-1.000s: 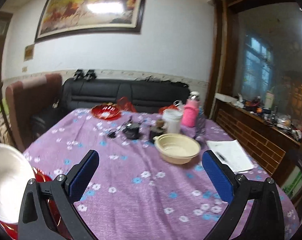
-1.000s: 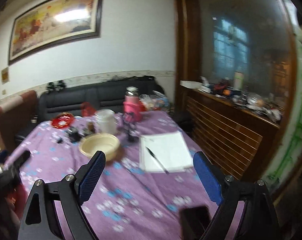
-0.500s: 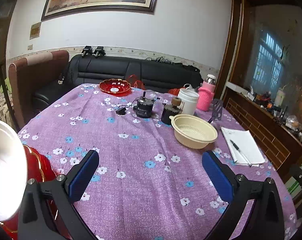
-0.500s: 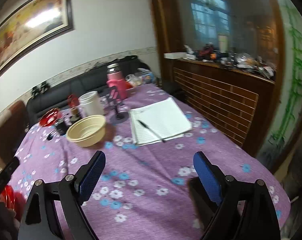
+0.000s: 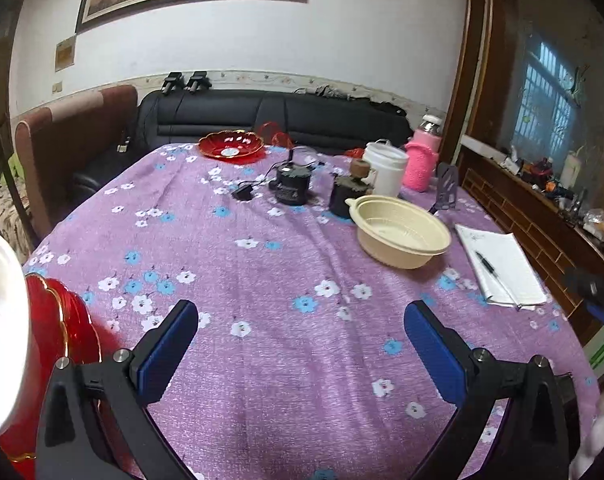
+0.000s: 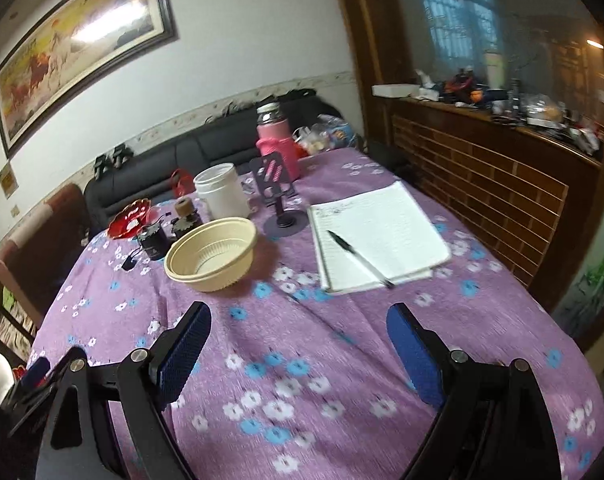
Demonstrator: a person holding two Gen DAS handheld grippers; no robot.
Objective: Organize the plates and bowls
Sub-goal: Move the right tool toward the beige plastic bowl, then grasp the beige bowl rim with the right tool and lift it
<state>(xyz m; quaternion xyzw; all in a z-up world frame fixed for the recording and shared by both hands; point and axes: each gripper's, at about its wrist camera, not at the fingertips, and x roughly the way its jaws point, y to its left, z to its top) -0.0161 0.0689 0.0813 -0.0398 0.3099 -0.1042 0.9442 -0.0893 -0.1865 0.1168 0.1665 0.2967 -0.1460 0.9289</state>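
A cream plastic bowl (image 5: 402,236) (image 6: 212,254) sits on the purple flowered tablecloth, ahead and right of my left gripper (image 5: 302,344) and ahead-left of my right gripper (image 6: 298,346). Both grippers hover open over bare cloth with nothing between their blue pads. A red scalloped plate (image 5: 232,146) (image 6: 130,218) lies at the table's far end. Near my left gripper's left finger sits a red dish (image 5: 58,328) with a white bowl (image 5: 0,320) beside it at the frame edge. The left gripper's finger shows at the right wrist view's lower left.
Mid-table stand a white jar (image 5: 384,168) (image 6: 222,192), a pink-sleeved bottle (image 5: 422,158) (image 6: 276,144), a black phone stand (image 6: 278,196), small dark devices (image 5: 292,184) and a cable. An open notebook with a pen (image 5: 498,268) (image 6: 376,236) lies right. A black sofa and wooden sideboard border the table.
Both grippers have sunk and tilted down toward the table. The right one has also swung across, so the cream bowl and notebook now sit closer in its view. Jaws stayed open.
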